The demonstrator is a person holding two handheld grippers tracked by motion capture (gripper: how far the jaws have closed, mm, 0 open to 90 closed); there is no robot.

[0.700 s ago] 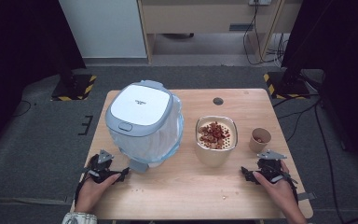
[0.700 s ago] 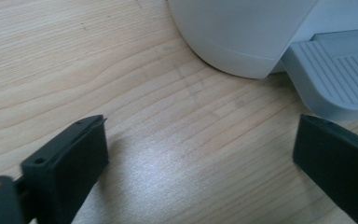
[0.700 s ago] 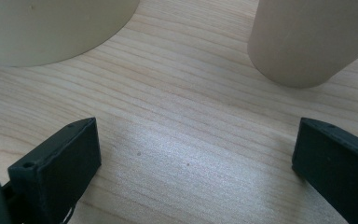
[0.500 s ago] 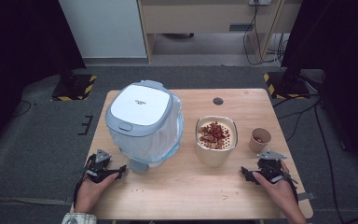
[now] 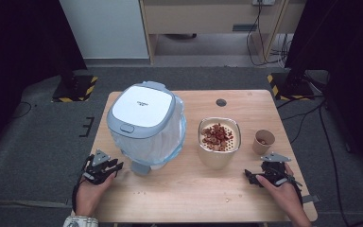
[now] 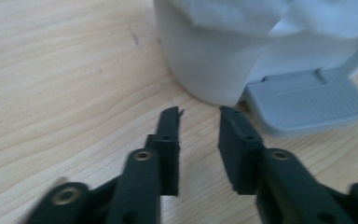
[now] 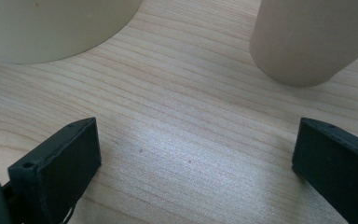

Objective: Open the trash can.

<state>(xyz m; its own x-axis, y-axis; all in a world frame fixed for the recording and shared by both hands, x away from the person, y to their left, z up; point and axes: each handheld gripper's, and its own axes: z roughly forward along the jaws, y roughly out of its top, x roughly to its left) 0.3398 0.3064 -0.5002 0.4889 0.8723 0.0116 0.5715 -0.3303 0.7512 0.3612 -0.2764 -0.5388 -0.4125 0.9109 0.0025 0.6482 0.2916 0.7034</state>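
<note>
Two grippers: both rest low at the near edge of the wooden table (image 5: 179, 189), one toward each near corner, each in a hand.
Left gripper (image 5: 105, 166): near the left near corner; jaws a narrow gap apart with only bare wood between them, holding nothing. In the left gripper view (image 6: 200, 122) the tips point at the base of the bin, just short of it.
Right gripper (image 5: 260, 176): near the right near corner; jaws spread wide over bare wood, holding nothing, as the right gripper view (image 7: 193, 154) shows.
Pedal bin (image 5: 144, 120): white, with a lid and a liner bag, standing on the left half of the table; its grey foot pedal (image 6: 305, 100) faces the near edge, just beside the left gripper.
Cream container (image 5: 219, 156): middle right of the table, filled with reddish-brown pieces, ahead of the right gripper.
Paper cup (image 5: 263, 142): toward the right edge, just beside the container, apart from it.
</note>
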